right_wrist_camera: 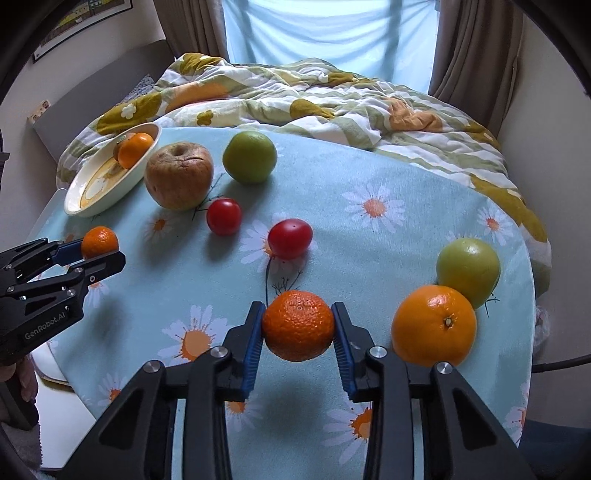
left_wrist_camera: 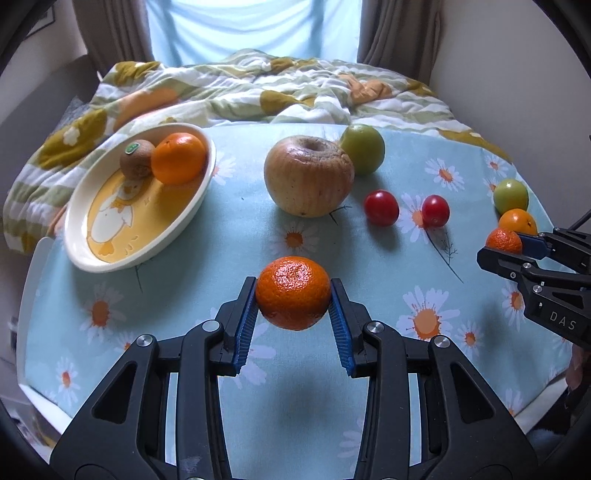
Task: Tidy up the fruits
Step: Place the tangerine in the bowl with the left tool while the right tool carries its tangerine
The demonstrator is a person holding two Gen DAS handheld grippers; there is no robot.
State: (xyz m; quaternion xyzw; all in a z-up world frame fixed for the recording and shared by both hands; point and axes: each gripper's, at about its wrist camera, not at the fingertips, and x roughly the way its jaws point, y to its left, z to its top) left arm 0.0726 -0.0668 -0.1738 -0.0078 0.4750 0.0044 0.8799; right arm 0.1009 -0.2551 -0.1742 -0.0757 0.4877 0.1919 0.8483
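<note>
My left gripper (left_wrist_camera: 293, 295) is shut on a mandarin (left_wrist_camera: 293, 292) and holds it above the daisy tablecloth; it also shows in the right wrist view (right_wrist_camera: 99, 242). My right gripper (right_wrist_camera: 298, 326) is shut on another mandarin (right_wrist_camera: 298, 325), seen at the right edge of the left wrist view (left_wrist_camera: 503, 240). An oval duck plate (left_wrist_camera: 110, 254) at the left holds a kiwi (left_wrist_camera: 136, 158) and an orange (left_wrist_camera: 178, 158). A wrinkled apple (left_wrist_camera: 308, 175), two red tomatoes (left_wrist_camera: 381, 207) (left_wrist_camera: 435, 210), two green fruits (left_wrist_camera: 362, 148) (left_wrist_camera: 511, 195) and an orange (right_wrist_camera: 434, 325) lie on the cloth.
The round table with the blue daisy cloth (left_wrist_camera: 221, 236) stands against a bed with a rumpled floral quilt (left_wrist_camera: 258, 88). Curtains and a bright window (left_wrist_camera: 251, 26) are behind. The table edge drops off at the left, right and front.
</note>
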